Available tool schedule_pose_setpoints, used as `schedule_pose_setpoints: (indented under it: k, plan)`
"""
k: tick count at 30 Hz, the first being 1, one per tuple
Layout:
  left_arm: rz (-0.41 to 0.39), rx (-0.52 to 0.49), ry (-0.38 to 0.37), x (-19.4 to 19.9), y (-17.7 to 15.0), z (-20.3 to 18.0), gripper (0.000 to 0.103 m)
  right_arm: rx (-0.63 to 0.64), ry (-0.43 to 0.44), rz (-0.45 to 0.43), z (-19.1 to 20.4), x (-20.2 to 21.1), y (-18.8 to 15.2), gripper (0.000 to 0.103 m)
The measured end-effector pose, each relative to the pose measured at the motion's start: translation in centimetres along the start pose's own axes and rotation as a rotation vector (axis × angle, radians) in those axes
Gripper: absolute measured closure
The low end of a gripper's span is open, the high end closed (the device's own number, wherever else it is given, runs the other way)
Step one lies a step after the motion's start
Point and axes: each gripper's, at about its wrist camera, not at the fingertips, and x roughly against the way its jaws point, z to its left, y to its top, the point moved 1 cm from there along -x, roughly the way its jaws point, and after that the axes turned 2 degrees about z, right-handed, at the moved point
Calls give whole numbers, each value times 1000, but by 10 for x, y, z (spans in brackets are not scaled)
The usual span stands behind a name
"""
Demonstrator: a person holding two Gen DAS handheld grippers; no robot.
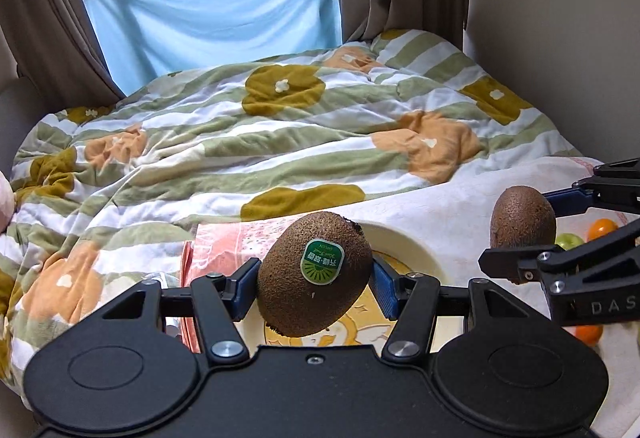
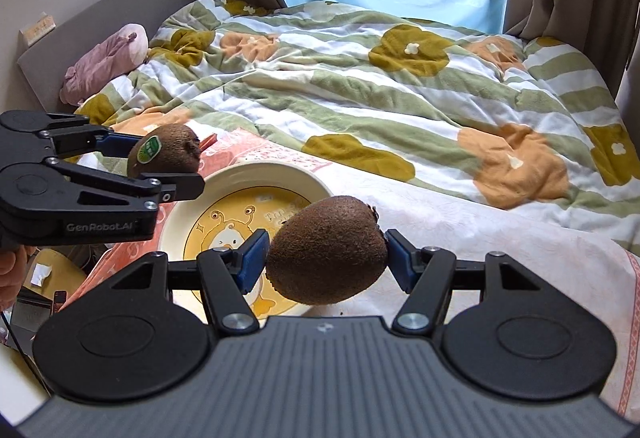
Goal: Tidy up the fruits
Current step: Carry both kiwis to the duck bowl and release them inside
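Note:
My left gripper [image 1: 314,278] is shut on a kiwi with a green sticker [image 1: 316,274] and holds it above a cream plate with a yellow cartoon print [image 1: 416,250]. My right gripper [image 2: 326,252] is shut on a plain brown kiwi [image 2: 326,250] over the plate's right edge [image 2: 276,174]. Each view shows the other gripper: the right gripper [image 1: 520,238] with its kiwi [image 1: 522,218] at the right, the left gripper [image 2: 164,158] with the stickered kiwi [image 2: 164,152] at the left. The plate holds no fruit.
The plate lies on a pink-and-white towel [image 2: 460,234] spread on a bed with a flowered quilt [image 1: 280,126]. An orange [image 1: 602,228], a green fruit [image 1: 570,240] and another orange [image 1: 588,334] lie on the towel at the right. A pink plush toy [image 2: 104,62] lies by the headboard.

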Motion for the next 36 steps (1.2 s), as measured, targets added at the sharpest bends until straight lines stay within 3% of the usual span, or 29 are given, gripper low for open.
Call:
schedule_pose_setpoints:
  k: [9, 18, 22, 24, 26, 36]
  plan:
    - [91, -25, -94, -79, -1, 24, 41, 57, -42, 72, 29, -68, -1, 25]
    - [148, -56, -110, -104, 2, 21, 41, 63, -24, 120, 30, -91, -7, 25]
    - [164, -38, -123, -108, 2, 21, 37, 74, 1, 133, 29, -95, -8, 25]
    - [137, -44, -106, -103, 5, 18, 14, 83, 14, 140, 28, -96, -9, 25]
    - [106, -40, -90, -96, 8, 19, 8, 90, 27, 143, 28, -96, -10, 25]
    - [94, 35, 11, -55, 3, 31, 8, 166, 70, 154, 28, -95, -7, 25]
